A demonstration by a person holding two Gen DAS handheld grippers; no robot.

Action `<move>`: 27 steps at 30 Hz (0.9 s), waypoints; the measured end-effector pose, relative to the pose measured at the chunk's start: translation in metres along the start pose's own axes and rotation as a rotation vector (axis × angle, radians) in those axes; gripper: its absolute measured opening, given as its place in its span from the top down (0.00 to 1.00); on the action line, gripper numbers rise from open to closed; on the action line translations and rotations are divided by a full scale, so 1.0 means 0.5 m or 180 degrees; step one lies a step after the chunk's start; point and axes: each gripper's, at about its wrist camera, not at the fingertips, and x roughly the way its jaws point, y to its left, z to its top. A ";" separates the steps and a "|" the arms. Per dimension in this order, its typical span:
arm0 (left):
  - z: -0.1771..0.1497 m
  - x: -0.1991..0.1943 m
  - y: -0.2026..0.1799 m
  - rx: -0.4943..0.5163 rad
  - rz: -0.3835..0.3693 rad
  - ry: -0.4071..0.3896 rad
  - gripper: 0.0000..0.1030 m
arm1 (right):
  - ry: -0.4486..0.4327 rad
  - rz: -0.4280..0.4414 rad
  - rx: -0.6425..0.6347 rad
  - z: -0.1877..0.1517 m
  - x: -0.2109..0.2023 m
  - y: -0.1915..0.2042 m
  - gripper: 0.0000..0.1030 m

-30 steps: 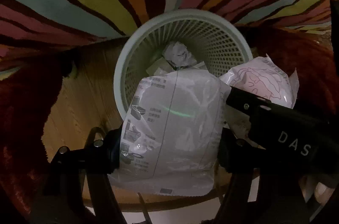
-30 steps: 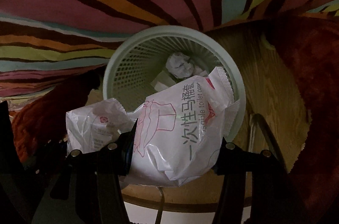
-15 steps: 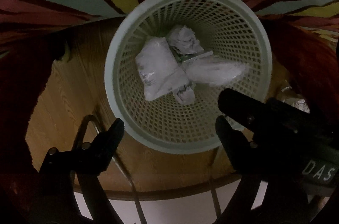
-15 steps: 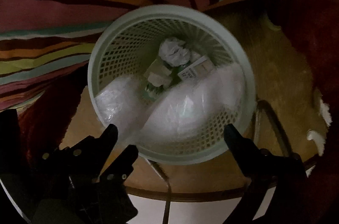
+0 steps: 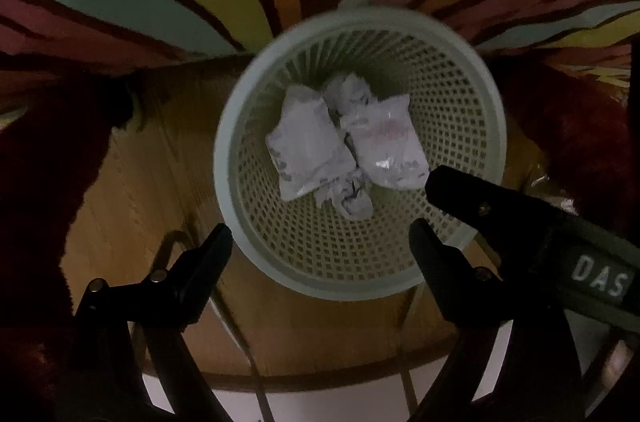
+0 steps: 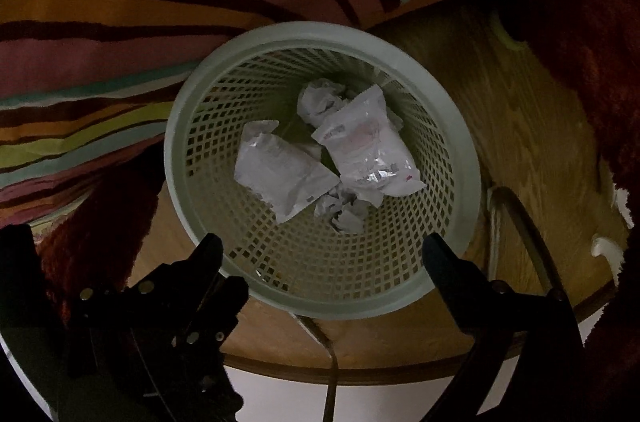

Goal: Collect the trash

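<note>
Fingers (image 5: 218, 242) of both grippers spread wide, empty, above the mesh basket (image 5: 256, 94) with two white packets (image 5: 304, 150) inside.

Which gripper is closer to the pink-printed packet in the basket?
Right, probably. Right gripper hangs open above the packet's side of the basket; left gripper sits further left.

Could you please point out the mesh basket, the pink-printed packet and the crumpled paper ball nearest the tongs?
mesh basket (image 6: 320, 304): right wrist view, near rim.
pink-printed packet (image 6: 366, 152): right wrist view, middle of its face.
crumpled paper ball (image 6: 340, 212): right wrist view, its centre.
</note>
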 end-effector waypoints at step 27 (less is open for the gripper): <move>-0.144 -0.363 -0.010 0.0565 0.0191 -0.2080 0.15 | -0.2531 -0.0041 -0.1027 -0.223 -0.371 0.067 0.07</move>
